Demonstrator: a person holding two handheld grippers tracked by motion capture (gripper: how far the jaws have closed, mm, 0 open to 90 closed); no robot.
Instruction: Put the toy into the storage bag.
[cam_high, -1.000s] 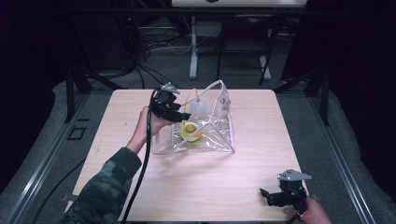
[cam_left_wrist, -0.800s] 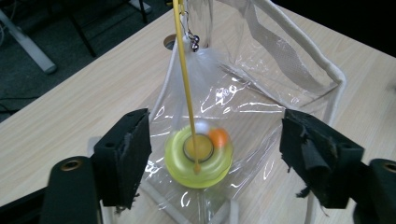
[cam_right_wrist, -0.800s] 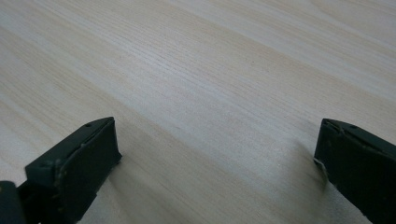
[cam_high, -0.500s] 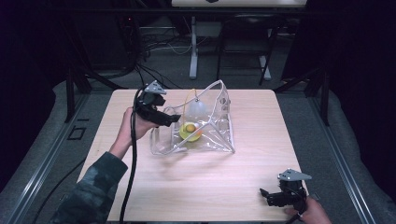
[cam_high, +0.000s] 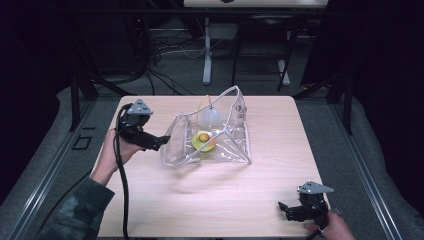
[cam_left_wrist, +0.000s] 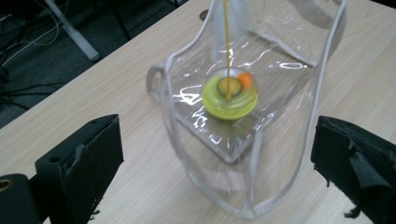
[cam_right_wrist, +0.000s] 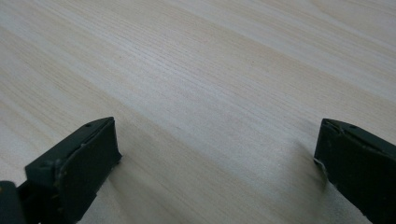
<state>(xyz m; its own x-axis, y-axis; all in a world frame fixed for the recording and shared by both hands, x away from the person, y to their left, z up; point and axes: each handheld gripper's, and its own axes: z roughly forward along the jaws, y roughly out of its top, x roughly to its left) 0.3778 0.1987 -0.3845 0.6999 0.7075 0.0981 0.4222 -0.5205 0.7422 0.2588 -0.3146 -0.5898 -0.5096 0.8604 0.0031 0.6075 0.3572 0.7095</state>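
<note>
Clear bag (cam_high: 210, 140) sits mid-table (cam_high: 200, 200), slightly toward the far side, mouth facing the left claw (cam_high: 159, 143). Bag stands partly propped up, white trim along the edges, one handle loop arching at the far end. Inside: a yellow-green bowl (cam_high: 204, 141) with a small orange ball (cam_high: 203, 136) on it, and a pale translucent item (cam_high: 210, 117) behind that, too blurred to identify. Thin yellow rod rises from the bowl area, seen clearest in the left gripper view. Left claw is held in the left hand (cam_high: 112, 150) just beside the bag's near-left edge, tips close to the trim; can't tell from the high view whether they touch it. In the left gripper view the left claw (cam_left_wrist: 212, 163) is wide open, nothing between the jaws, bag (cam_left_wrist: 243, 140) framed between them, bowl (cam_left_wrist: 229, 98) and ball (cam_left_wrist: 244, 80) visible through the plastic. Black cable runs from the left claw down along the forearm, camo sleeve at the bottom left. Right claw (cam_high: 285, 210) sits at the near-right corner of the table, well apart from the bag, held by the right hand (cam_high: 332, 229). Right gripper view: right claw (cam_right_wrist: 217, 158) open wide, empty, low over bare wood table (cam_right_wrist: 210, 70).
</note>
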